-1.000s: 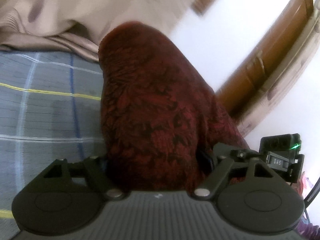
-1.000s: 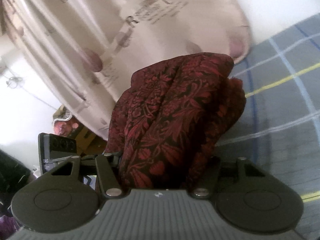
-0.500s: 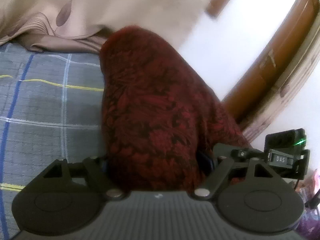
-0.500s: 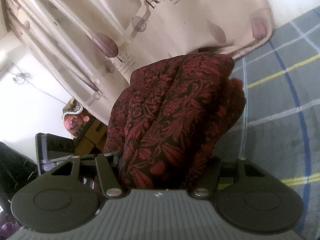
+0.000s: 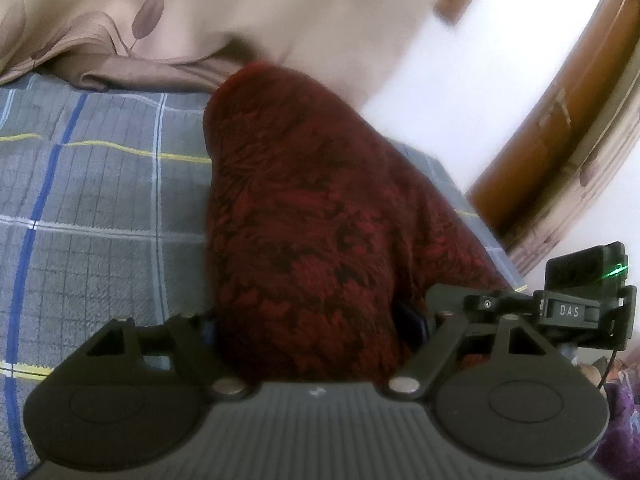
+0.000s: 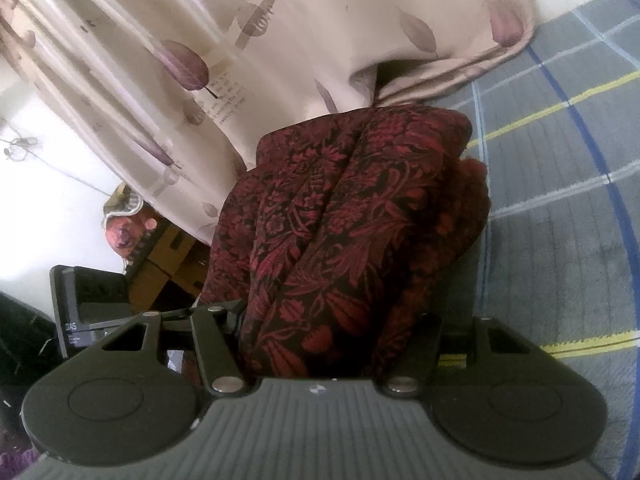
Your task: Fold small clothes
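Left wrist view: the left hand-held gripper (image 5: pixel 312 320) is clasping a bunched red cloth (image 5: pixel 304 216), which is hanging over a checked bed (image 5: pixel 100 208), a curtain (image 5: pixel 120 20) behind.

Right wrist view: the right hand-held gripper (image 6: pixel 336 332) is gripping the cloth (image 6: pixel 340 220) too, beside the bed (image 6: pixel 560 200) and curtain (image 6: pixel 200 40).

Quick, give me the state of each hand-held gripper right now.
Left hand-held gripper: closed on the dark red patterned cloth.
Right hand-held gripper: closed on the same cloth.
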